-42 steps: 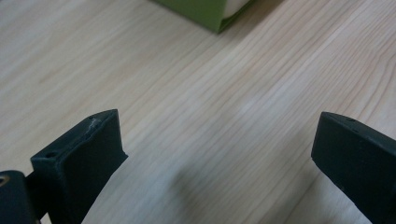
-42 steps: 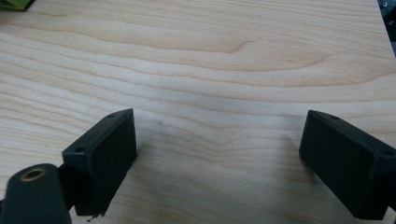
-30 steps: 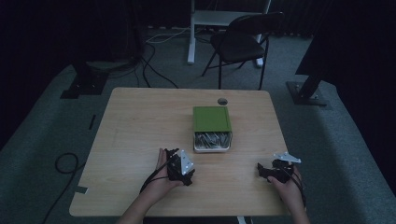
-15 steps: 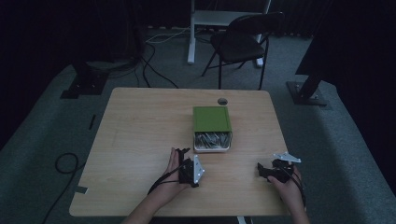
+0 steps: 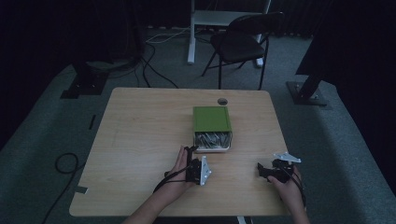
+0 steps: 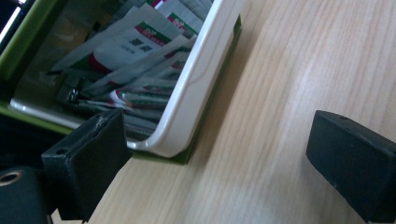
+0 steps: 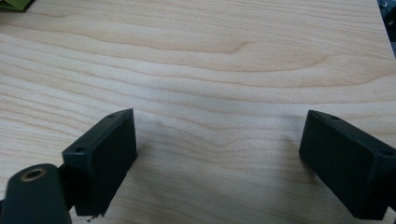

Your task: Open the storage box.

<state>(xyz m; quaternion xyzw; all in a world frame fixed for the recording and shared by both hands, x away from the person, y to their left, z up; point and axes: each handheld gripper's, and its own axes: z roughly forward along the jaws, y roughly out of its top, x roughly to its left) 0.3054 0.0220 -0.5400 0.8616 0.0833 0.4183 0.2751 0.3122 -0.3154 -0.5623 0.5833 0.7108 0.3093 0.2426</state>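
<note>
Beside the drawer (image 6: 196, 88) of packets (image 6: 140, 42), left gripper (image 6: 219, 154) gapes wide; right gripper (image 7: 219, 158) spread, empty, over table (image 7: 210, 56).

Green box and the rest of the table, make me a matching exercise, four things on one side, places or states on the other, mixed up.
1. green box
2. packets
3. left gripper
4. right gripper

a. open, over bare wood near the table's right edge
b. lying inside the white tray
c. mid-table, tray pulled out
d. open, at the tray's corner

Pairs: 1-c, 2-b, 3-d, 4-a
</note>
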